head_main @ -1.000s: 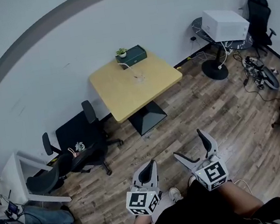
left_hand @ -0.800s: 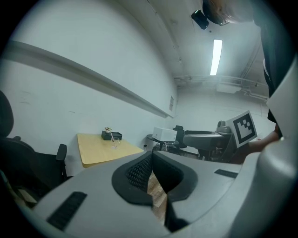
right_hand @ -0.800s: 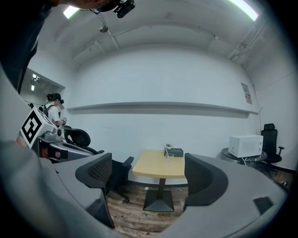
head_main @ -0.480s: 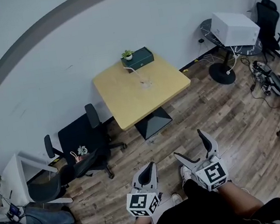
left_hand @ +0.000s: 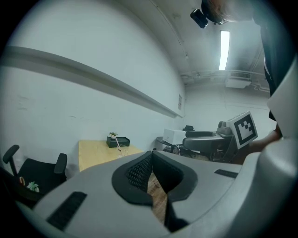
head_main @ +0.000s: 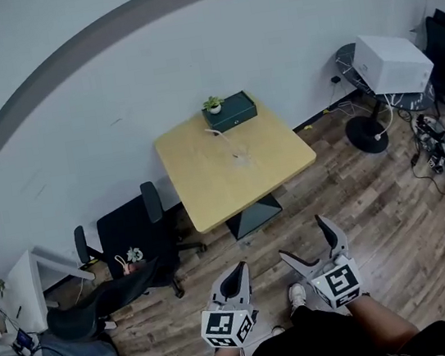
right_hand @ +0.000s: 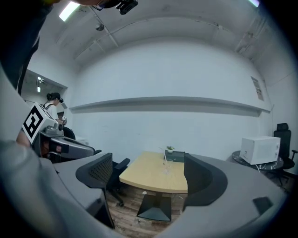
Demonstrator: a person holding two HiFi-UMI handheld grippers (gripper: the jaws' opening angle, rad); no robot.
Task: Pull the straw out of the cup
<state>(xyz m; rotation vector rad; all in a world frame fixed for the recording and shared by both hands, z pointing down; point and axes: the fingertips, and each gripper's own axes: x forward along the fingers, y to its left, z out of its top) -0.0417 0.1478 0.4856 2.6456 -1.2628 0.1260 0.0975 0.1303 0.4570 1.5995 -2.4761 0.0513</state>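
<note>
A clear cup with a white straw leaning out of it stands on the far half of a yellow square table, well ahead of both grippers. In the right gripper view the cup and straw show between the jaws, far off. The left gripper view has the cup small on the table. My left gripper is held low in front of me, shut on nothing. To its right, my right gripper is open and empty.
A dark green box with a small potted plant sits at the table's far edge against the wall. Black office chairs stand left of the table. A white appliance rests on a round stand at the right, with cables on the wood floor.
The table has drifted down and right in the head view and looks slightly nearer. Both grippers keep the same pose and jaw state.
</note>
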